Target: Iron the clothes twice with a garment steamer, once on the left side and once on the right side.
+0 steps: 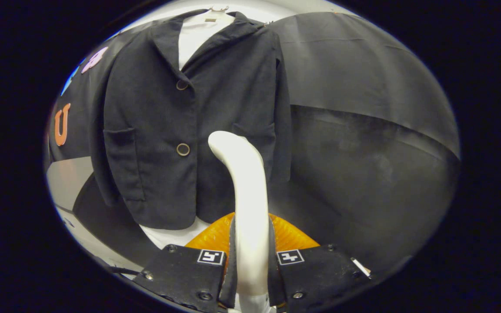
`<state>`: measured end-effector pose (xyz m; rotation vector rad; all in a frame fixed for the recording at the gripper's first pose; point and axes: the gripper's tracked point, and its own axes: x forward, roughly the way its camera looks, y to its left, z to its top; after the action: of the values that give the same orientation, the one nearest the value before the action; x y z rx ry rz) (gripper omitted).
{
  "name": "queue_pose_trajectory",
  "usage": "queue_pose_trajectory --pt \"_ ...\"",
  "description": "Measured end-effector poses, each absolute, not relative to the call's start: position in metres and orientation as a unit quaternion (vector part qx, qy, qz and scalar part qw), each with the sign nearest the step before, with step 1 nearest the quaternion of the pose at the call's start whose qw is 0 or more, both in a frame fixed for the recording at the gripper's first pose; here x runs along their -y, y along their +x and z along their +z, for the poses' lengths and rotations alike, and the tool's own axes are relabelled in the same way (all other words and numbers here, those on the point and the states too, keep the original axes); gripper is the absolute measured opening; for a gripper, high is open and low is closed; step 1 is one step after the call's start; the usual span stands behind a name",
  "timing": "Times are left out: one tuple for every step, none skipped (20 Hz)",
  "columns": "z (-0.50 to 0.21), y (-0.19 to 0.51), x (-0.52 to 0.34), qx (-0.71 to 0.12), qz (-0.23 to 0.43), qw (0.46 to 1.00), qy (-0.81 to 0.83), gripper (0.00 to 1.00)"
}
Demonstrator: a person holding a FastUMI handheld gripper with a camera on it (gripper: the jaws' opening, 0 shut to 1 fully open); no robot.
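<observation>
A dark jacket [159,130] with two round buttons hangs on a hanger over a white shirt [196,37], just ahead of the fingers. My gripper [250,261] is shut on the white handle of the garment steamer [244,182], which rises between the fingers and curves toward the jacket. The steamer's tip sits in front of the jacket's right half, near the lower button. An orange ribbed part [292,237] of the steamer shows behind the fingers.
Black cloth [363,143] drapes the booth wall to the right of the jacket and behind it. A pale floor or panel [65,182] shows beside the jacket's left sleeve. The shirt's white hem [168,237] hangs below the jacket.
</observation>
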<state>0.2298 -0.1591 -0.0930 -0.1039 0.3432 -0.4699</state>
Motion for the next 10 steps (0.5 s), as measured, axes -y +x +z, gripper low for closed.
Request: queue_pose_trajectory --pt "-0.096 0.228 0.158 -0.172 -0.232 0.956 -0.051 0.31" --pt "-0.098 0.228 0.158 -0.175 -0.232 0.955 -0.051 0.31" --pt "-0.099 0.23 0.157 -0.179 -0.232 0.955 -0.051 0.31" --pt "-0.104 0.228 0.156 -0.185 -0.232 0.954 -0.048 0.31" --pt "-0.108 0.225 0.155 -0.19 -0.233 0.953 -0.043 0.31" --pt "-0.113 0.223 0.154 -0.195 -0.234 0.952 -0.041 0.31" --pt "-0.117 0.221 0.153 -0.201 -0.235 0.95 -0.041 0.31" --pt "-0.124 0.22 0.152 -0.208 -0.236 0.949 -0.04 0.31" --pt "-0.13 0.219 0.152 -0.215 -0.236 0.947 -0.038 0.31" --pt "-0.136 0.218 0.149 -0.221 -0.234 0.946 -0.034 0.31"
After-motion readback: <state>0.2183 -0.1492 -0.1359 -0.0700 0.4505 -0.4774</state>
